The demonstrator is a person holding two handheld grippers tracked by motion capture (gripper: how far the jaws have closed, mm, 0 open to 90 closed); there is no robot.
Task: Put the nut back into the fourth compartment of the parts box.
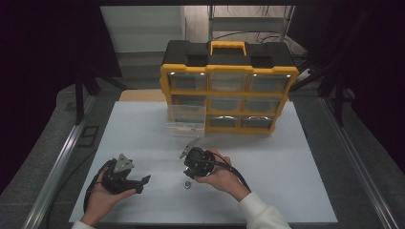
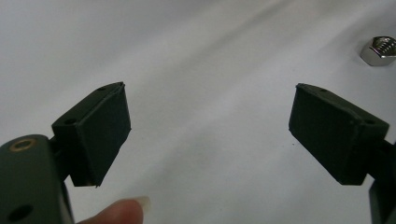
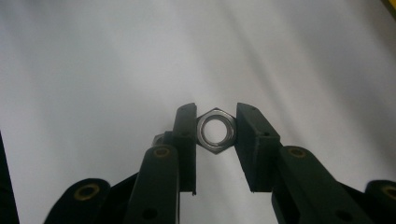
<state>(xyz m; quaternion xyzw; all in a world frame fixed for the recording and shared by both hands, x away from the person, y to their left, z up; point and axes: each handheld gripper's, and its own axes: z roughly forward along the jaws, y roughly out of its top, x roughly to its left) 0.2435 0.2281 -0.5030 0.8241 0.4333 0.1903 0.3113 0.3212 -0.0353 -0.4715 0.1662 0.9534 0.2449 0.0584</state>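
The right gripper (image 3: 215, 133) is clamped on a steel hex nut (image 3: 215, 130), its pads pressing 2 opposite flats at 9 and 3 o'clock; the nut looks small, light, rigid and slick, so that flat-to-flat hold seems the surest, since corners would likely let it twist out. The left gripper (image 2: 210, 135) rests with jaws wide apart on the white table (image 2: 201, 56); a second nut (image 1: 187, 184) lies at 2 o'clock from it.
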